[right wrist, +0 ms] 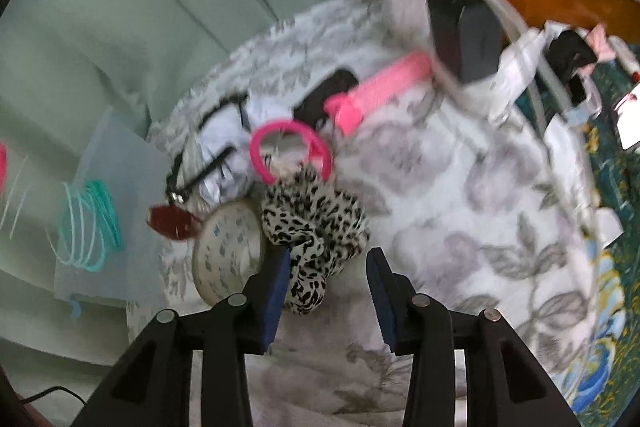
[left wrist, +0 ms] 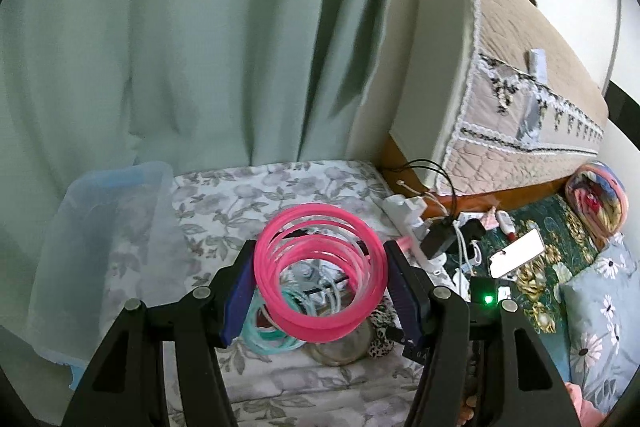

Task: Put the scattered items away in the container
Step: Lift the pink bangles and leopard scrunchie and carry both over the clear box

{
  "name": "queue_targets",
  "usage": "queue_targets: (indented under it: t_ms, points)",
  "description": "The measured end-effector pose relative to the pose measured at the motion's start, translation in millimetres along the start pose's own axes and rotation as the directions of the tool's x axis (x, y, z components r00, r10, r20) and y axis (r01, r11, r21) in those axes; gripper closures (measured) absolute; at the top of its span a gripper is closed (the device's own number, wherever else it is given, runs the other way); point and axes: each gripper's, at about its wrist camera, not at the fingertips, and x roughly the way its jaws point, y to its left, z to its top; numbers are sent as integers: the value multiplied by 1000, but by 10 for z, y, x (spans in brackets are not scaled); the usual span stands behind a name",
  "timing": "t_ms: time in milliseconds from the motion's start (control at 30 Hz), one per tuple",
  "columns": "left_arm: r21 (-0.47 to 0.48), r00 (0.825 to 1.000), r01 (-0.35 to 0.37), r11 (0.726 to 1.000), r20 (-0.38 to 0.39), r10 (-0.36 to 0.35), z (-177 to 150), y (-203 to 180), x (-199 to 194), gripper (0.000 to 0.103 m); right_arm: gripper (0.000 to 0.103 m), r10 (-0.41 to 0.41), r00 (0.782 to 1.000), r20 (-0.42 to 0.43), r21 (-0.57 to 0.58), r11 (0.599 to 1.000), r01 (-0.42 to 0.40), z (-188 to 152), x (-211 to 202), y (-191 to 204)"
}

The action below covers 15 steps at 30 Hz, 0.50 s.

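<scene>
My left gripper (left wrist: 320, 267) is shut on a stack of pink plastic rings (left wrist: 320, 275) and holds it above the floral bedsheet. Teal rings (left wrist: 268, 331) hang just below it; they also show in the right wrist view (right wrist: 90, 227). The clear plastic container (left wrist: 100, 251) stands to the left. My right gripper (right wrist: 328, 263) is open, its jaws around the near end of a leopard-print scrunchie (right wrist: 312, 227). Beside the scrunchie lie a round patterned disc (right wrist: 228, 255), a pink open ring (right wrist: 290, 151), black glasses (right wrist: 208, 151), a red clip (right wrist: 172, 221), a pink comb (right wrist: 380, 87).
Green curtain (left wrist: 180, 47) hangs behind. A power strip with chargers and cables (left wrist: 424, 223) and a phone (left wrist: 516, 253) lie at the right, near a padded headboard (left wrist: 520, 87) and pillows (left wrist: 596, 307).
</scene>
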Motion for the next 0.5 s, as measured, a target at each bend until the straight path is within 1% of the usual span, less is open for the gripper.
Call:
queue_targets:
  t_ms: [100,133,200,300,400,500]
  points:
    - [-21,1000,-13,1000,-7,13,-11,88,12,40,60,18,999,-37,-7,1000,-18,-20,139,22]
    - [-29,1000,-17,999,-10,17,-15,117,17,40,58,19,999,-48,-14,1000,-20,-22,188,36]
    - [-43,1000,-26,999,-15,25,-22,175,25,40,57,9,998,-68,-12,1000,-9,-22,277,39]
    - [-64,999,-39,997,-23,38,-33,262,37,40,57,-10,997,-76,4,1000,10,-17,378,-4]
    - [-86,999,-41,995,-27,39,-41,322,53,40,58,2,997,-83,36,999,1,-13,424,-64]
    - [-106,999,-41,993,-32,38,-56,367,70,40,67,20,996,-91,55,998,-15,-8,443,-91]
